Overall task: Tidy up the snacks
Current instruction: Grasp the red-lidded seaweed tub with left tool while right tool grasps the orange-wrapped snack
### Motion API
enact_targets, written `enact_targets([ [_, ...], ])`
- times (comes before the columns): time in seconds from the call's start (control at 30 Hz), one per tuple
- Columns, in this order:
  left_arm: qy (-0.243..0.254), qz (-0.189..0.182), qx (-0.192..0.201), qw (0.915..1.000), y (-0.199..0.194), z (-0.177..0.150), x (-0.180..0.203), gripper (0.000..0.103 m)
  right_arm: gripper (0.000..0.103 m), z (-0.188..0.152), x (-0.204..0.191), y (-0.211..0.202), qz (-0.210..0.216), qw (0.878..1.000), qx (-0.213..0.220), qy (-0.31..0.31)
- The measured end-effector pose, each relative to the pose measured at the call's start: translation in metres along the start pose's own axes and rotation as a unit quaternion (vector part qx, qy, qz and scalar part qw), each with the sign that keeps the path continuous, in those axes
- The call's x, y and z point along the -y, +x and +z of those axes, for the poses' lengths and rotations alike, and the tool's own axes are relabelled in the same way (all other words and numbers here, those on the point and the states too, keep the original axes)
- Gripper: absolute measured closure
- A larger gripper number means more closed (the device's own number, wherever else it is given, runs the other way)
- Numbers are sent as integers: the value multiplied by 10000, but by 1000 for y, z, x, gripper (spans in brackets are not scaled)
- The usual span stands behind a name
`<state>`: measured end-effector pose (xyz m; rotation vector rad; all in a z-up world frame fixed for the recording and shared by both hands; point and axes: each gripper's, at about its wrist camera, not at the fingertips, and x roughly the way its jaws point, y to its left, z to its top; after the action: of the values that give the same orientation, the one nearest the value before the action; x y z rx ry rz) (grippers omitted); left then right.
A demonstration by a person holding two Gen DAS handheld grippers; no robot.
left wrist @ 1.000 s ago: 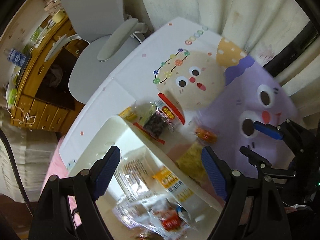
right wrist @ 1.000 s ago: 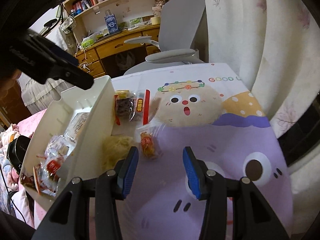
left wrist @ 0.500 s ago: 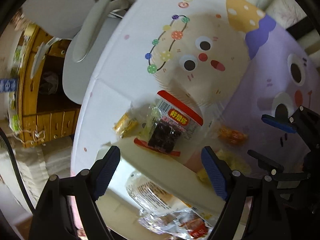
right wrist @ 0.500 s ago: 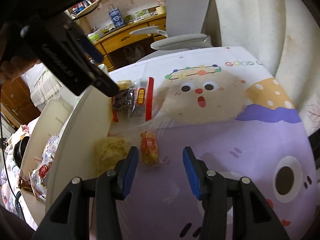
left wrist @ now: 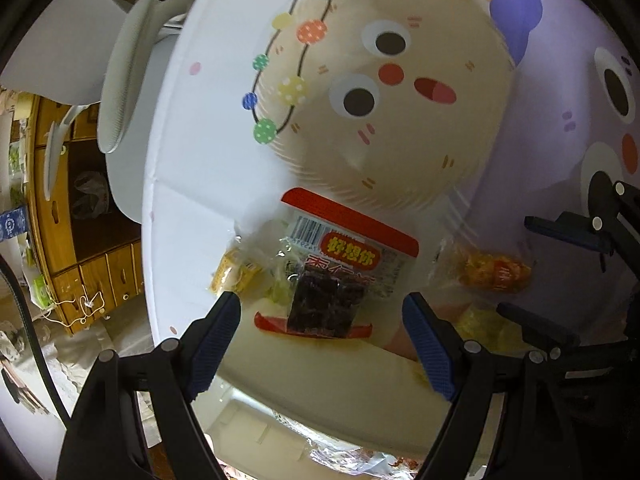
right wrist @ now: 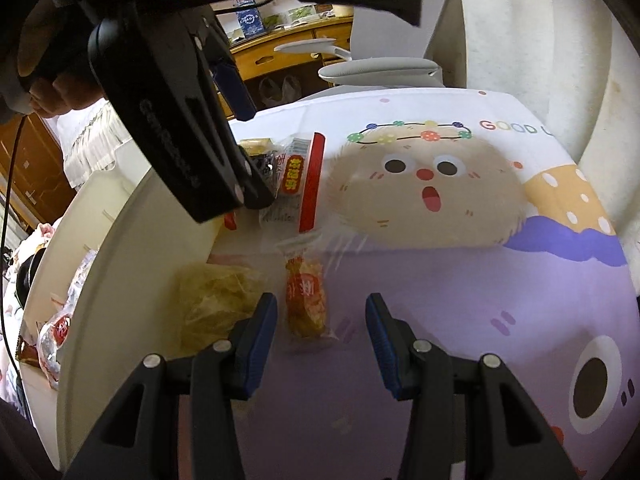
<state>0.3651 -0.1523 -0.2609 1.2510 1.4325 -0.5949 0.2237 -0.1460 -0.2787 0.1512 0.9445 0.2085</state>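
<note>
Both grippers hang over loose packets on the bench, jaws open, holding nothing. The left gripper [left wrist: 322, 322] should straddle the red-edged packet [left wrist: 340, 272] squarely and come straight down; the right gripper [right wrist: 322, 320] frames the orange snack [right wrist: 306, 296], so close across its narrow width. The white bin [right wrist: 92, 280] stands at the left, touching the packets, with several wrapped snacks [right wrist: 56, 332] already inside.

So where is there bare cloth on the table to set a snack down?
Free: the purple cloth right of the orange packet, and the beige face print beyond the red-edged bag. Crowded: along the white bin, where the packets cluster.
</note>
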Motion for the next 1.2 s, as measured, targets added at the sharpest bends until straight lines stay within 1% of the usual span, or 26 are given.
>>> enact_targets([
  [0.07,39,8,-41,10000,6,1,0,21,58,1,-1,3,17,10000,-10,-30],
  [0.2,104,22,-105,9999,15,3,-1,21,70,1,-6,8,-46,9998,-46,-178],
  [0.23,111,12,-107,9999,16,3,-1,21,71,1,-7,9,-48,9998,-49,-202],
  [0.27,99,-15,-115,9999,19,4,-3,21,74,1,-7,10,-49,9998,-53,-200],
  [0.4,27,-136,-81,9999,26,5,-6,21,80,0,-4,9,-70,9998,-5,-196],
  [0.47,13,-194,-92,9998,29,5,-7,22,80,-1,-2,8,-13,9998,-4,-192],
  [0.6,107,-348,-56,9993,34,4,-4,34,80,-2,-3,6,-64,9997,-73,-223],
  [0.67,146,-324,-19,9994,34,3,-1,35,80,-2,-1,4,-91,9997,-103,-189],
  [0.77,114,-409,30,9991,33,0,-2,39,80,-3,4,1,-133,9998,-153,-82],
  [0.9,88,-420,109,9990,32,-1,-5,43,80,-4,10,-4,-171,9997,-187,42],
  [1.1,-105,-356,100,9993,26,-2,-2,45,80,-4,16,-13,-263,9994,-184,99],
  [1.2,-216,-308,142,9992,22,1,-3,48,80,-4,17,-18,-304,9993,-171,126],
])
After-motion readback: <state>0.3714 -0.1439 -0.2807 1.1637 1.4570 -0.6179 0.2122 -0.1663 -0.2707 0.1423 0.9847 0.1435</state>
